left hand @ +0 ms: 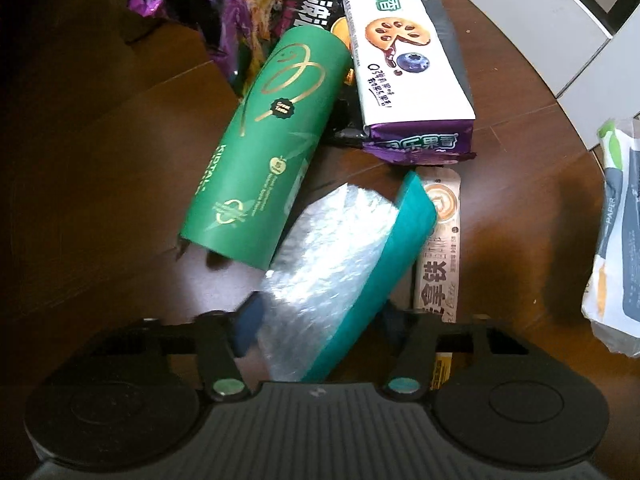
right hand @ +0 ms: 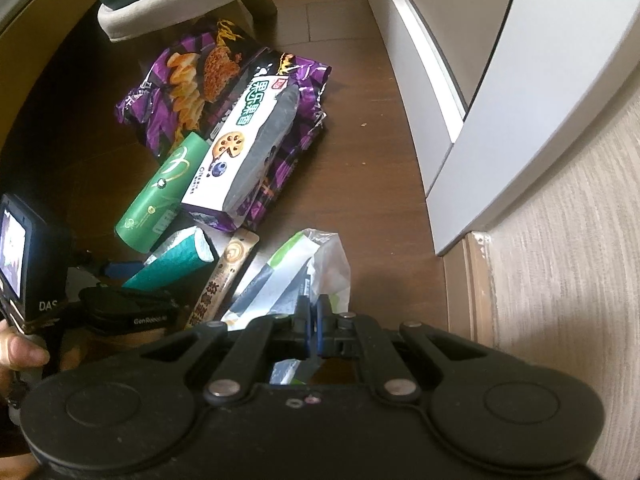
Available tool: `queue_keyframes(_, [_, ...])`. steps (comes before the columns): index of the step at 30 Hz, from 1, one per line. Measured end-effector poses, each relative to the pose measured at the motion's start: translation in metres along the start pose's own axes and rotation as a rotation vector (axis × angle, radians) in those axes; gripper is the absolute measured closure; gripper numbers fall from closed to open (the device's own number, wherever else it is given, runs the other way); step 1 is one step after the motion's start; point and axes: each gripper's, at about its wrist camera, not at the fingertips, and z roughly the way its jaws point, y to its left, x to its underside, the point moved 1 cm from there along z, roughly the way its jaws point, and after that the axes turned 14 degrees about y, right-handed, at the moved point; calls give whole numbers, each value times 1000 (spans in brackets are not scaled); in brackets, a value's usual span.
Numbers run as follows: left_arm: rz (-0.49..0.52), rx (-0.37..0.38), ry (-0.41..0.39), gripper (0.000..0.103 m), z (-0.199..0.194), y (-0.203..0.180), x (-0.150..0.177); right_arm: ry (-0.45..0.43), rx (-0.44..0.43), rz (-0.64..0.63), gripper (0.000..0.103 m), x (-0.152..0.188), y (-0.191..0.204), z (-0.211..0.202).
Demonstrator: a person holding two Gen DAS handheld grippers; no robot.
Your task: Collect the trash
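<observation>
A roll of clear plastic with a teal band (left hand: pixel 340 248) (right hand: pixel 176 256) lies on the dark wood floor (left hand: pixel 80 160), and my left gripper (left hand: pixel 320 316) (right hand: pixel 120 276) is shut on its near end, blue pads against both sides. Beyond it lie a green paper tube (left hand: pixel 260 152) (right hand: pixel 160 196), a white and purple cookie pack (left hand: pixel 400 60) (right hand: pixel 236 160), a purple snack bag (left hand: pixel 200 8) (right hand: pixel 192 92) and a beige coffee stick sachet (left hand: pixel 438 248) (right hand: pixel 224 280). My right gripper (right hand: pixel 316 312) is shut on a white, green and grey paper packet (right hand: pixel 316 256) (left hand: pixel 616 240).
White cabinet fronts (right hand: pixel 500 80) and a pale textured wall (right hand: pixel 560 280) run along the right. A grey upholstered seat base (right hand: pixel 180 4) stands behind the trash pile. A person's hand (right hand: pixel 20 352) holds the left gripper's handle at the lower left.
</observation>
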Motion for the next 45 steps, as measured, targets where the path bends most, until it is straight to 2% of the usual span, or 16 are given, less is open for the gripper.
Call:
queue_keyframes(3, [-31,15,19,87,-3,7,2,0,1,-7,101,0,2,0])
queue_keyframes(6, [-67,45,26,95,-8,14,6,-4,1,-15,101,1,2,-2])
queue_keyframes(10, [-91,87,-13,97,-28,19,15,-21,3,-38,101,3,7,-8])
queue_keyframes(15, [-115,110,-80,97,-71,17,25,-84,8,-76,101,2,19,-26])
queue_keyframes(20, [-131,123,-154,97,-121,22,32,-145,-7,-108,101,0,31,-55])
queue_keyframes(25, [-128,123,-227,97,-170,19,25,-216,-26,-122,101,-5,41,-93])
queue_keyframes(32, [-133,102,-368,97,-260,19,4,-395,-3,-153,101,-23,52,-166])
queue_keyframes(45, [-183,72,-626,97,-437,50,-64,-738,-13,-151,101,-101,73,-316])
